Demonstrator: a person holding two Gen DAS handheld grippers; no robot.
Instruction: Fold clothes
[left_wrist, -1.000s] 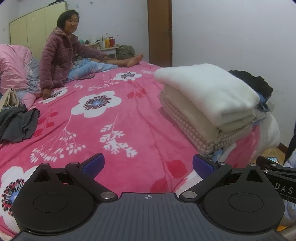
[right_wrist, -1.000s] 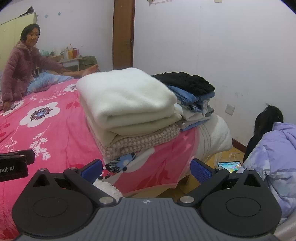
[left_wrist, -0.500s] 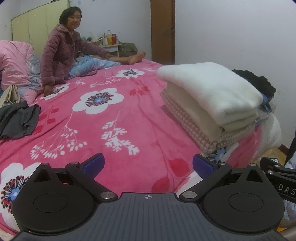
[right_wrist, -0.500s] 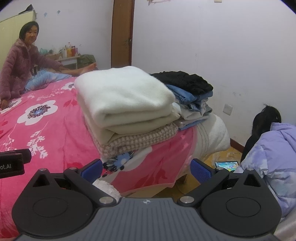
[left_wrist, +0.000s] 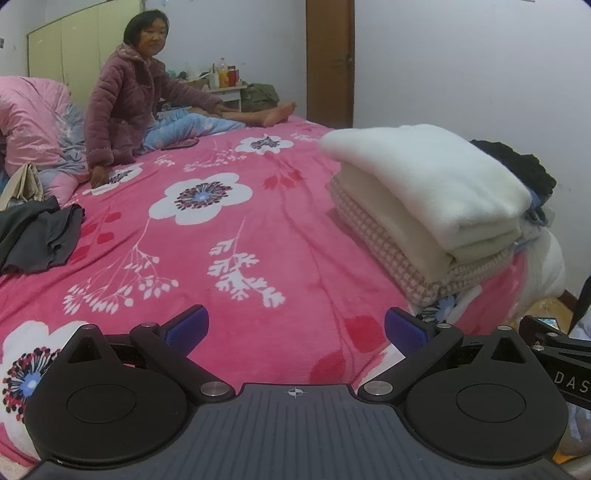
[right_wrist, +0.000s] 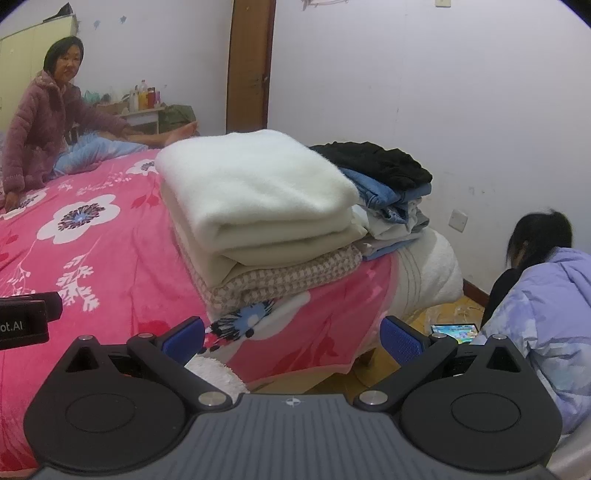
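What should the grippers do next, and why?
Probably move the left gripper toward the crumpled dark garment at the bed's left edge. Both it and the right gripper are open and empty, the cream stack is already folded, and that garment isn't.

walls: plain white (right_wrist: 406, 92), scuffed; socket plate (right_wrist: 459, 220) low on the right
door: brown wood (left_wrist: 330, 62), far end
wardrobe: pale yellow (left_wrist: 74, 48), far left
side table: white (left_wrist: 225, 94), bottles on top
floor: yellowish (right_wrist: 439, 314) beside bed
light: dim, even
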